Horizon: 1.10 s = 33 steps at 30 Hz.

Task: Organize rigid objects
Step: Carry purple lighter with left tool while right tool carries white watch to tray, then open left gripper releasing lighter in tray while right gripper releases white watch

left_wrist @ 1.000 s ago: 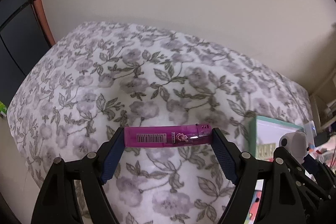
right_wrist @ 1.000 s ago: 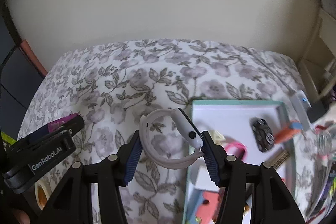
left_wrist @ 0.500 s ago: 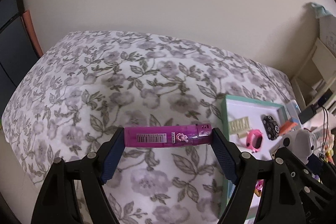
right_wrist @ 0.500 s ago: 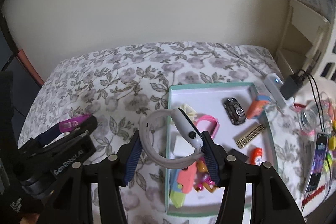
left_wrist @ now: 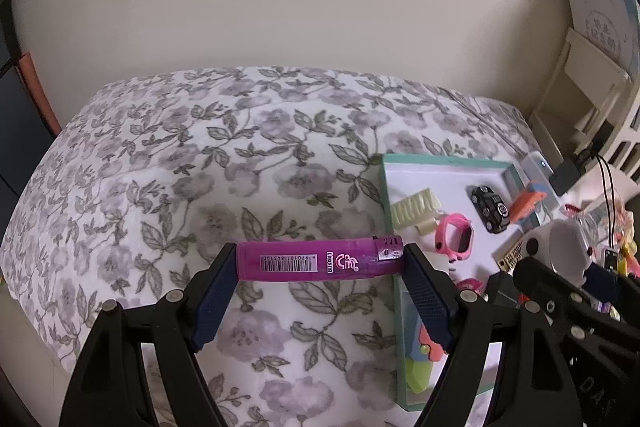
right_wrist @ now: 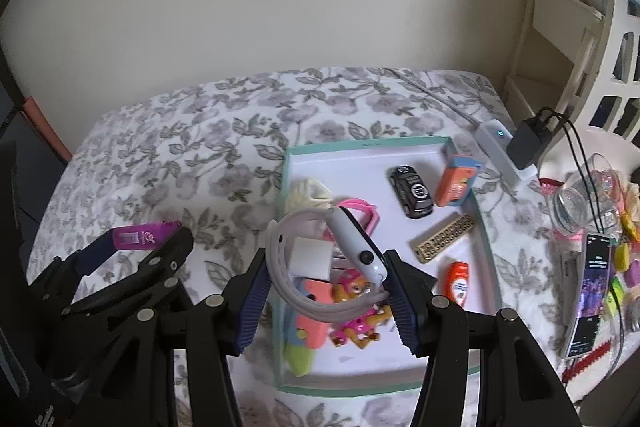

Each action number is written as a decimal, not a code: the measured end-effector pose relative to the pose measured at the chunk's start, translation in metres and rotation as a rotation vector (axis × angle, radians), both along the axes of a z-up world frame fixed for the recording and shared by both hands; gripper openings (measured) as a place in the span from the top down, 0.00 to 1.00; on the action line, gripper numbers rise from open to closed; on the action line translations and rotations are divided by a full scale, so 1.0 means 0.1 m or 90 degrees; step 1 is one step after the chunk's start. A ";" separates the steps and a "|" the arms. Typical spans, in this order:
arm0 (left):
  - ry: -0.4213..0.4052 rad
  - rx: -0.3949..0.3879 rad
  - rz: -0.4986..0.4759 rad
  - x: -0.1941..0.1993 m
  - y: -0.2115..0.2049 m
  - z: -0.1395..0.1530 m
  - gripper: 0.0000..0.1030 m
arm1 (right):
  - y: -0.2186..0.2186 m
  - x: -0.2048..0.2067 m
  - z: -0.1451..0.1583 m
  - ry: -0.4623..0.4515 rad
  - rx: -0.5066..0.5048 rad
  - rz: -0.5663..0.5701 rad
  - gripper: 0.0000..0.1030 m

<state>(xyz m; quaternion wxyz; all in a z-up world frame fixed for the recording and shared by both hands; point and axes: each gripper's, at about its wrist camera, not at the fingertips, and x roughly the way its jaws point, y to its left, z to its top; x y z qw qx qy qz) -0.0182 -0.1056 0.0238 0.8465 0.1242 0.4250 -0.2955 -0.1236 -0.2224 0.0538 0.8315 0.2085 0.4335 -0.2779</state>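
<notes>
The left gripper (left_wrist: pixel 320 263) clamps a purple lighter (left_wrist: pixel 318 261) endwise above the floral bed (left_wrist: pixel 200 155), jaws wide. The right gripper (right_wrist: pixel 325 279) grips a white smartwatch (right_wrist: pixel 352 247), jaws half-open, over the tray's (right_wrist: pixel 366 143) left edge.

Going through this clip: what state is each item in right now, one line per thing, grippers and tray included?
Left gripper: shut on the lighter.
Lighter: purple, held level, above the bedspread.
Right gripper: shut on the watch.
Watch: white, strap looped, held over the tray.
Tray: open, holding toys and small items.
Toy car: lying in the tray.
Jar: clear, tipped on its side.
</notes>
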 end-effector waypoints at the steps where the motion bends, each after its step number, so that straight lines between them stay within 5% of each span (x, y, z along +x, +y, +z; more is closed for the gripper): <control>1: 0.004 -0.001 -0.005 -0.01 -0.02 -0.01 0.21 | -0.02 0.00 -0.02 0.006 0.001 -0.001 0.43; 17: 0.032 0.038 -0.091 -0.29 -0.36 -0.26 0.21 | -0.69 -0.44 -0.43 0.075 0.104 -0.121 0.43; 33: -0.025 0.136 -0.214 -0.90 -0.78 -0.55 0.20 | -0.81 -0.52 -0.62 0.113 0.121 -0.137 0.43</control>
